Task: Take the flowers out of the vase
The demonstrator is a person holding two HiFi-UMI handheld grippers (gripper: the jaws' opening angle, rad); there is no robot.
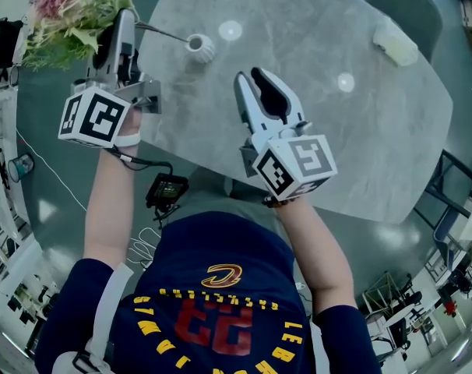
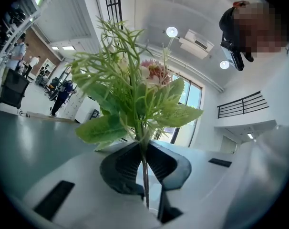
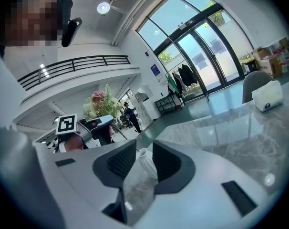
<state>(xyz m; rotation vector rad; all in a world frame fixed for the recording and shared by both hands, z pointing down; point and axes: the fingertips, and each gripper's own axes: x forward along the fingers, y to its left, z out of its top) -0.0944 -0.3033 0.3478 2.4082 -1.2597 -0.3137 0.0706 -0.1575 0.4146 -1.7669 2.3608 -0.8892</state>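
Observation:
A bunch of pink flowers (image 1: 68, 6) with green leaves is held off the table's left edge. My left gripper (image 1: 121, 23) is shut on its thin stem (image 2: 145, 175), and the leaves fill the left gripper view above the jaws. The bare stem end (image 1: 162, 32) reaches right to the mouth of the small white ribbed vase (image 1: 201, 47); whether its tip is inside I cannot tell. The vase stands upright on the grey marble table (image 1: 353, 154). My right gripper (image 1: 259, 80) is open, short of the vase and pointing at it, so the vase (image 3: 145, 162) shows through the gap.
A white packet (image 1: 396, 41) lies at the table's far right, beside a grey chair (image 1: 403, 2). A black device (image 1: 167, 189) with cables sits on the floor below the table's near edge. Shelves and clutter line the room's left and right sides.

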